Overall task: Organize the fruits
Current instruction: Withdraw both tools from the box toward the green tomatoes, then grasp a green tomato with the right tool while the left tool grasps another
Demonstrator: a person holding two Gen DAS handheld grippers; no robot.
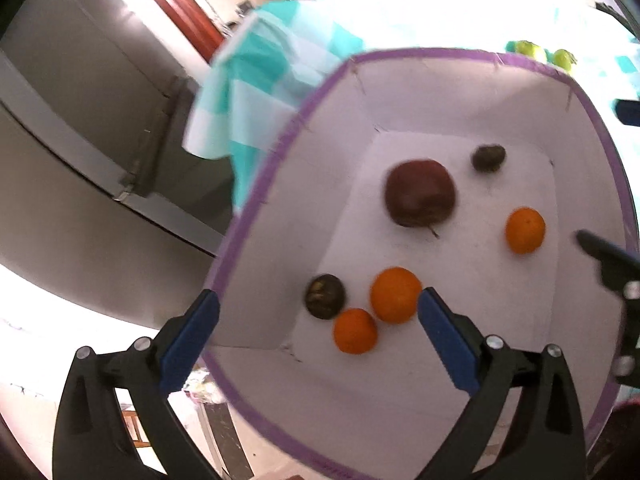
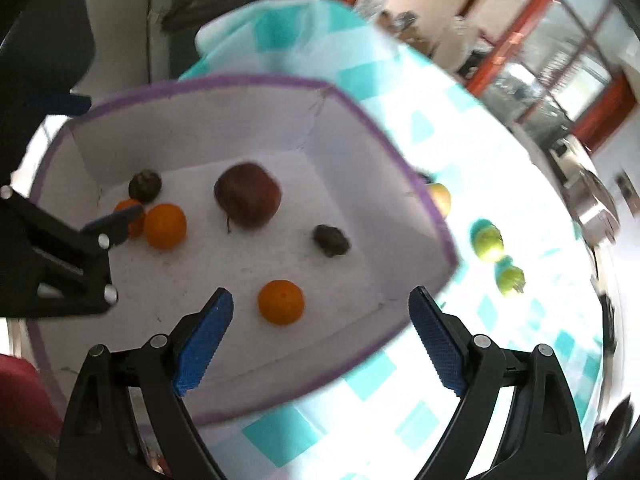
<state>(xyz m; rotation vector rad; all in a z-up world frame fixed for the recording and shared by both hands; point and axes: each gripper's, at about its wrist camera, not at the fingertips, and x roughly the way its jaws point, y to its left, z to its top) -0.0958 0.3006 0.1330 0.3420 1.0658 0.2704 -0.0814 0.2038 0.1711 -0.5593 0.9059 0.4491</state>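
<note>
A white box with a purple rim stands on the checked tablecloth. Inside lie a dark red apple, three oranges and two dark brown fruits. My left gripper is open and empty above the box's near corner. My right gripper is open and empty above the box, over one orange. Outside the box lie two green fruits and a yellowish fruit.
The teal and white checked tablecloth hangs over the table's edge. A grey floor lies beyond it. Red-framed windows stand at the back. The right gripper shows at the left wrist view's right edge.
</note>
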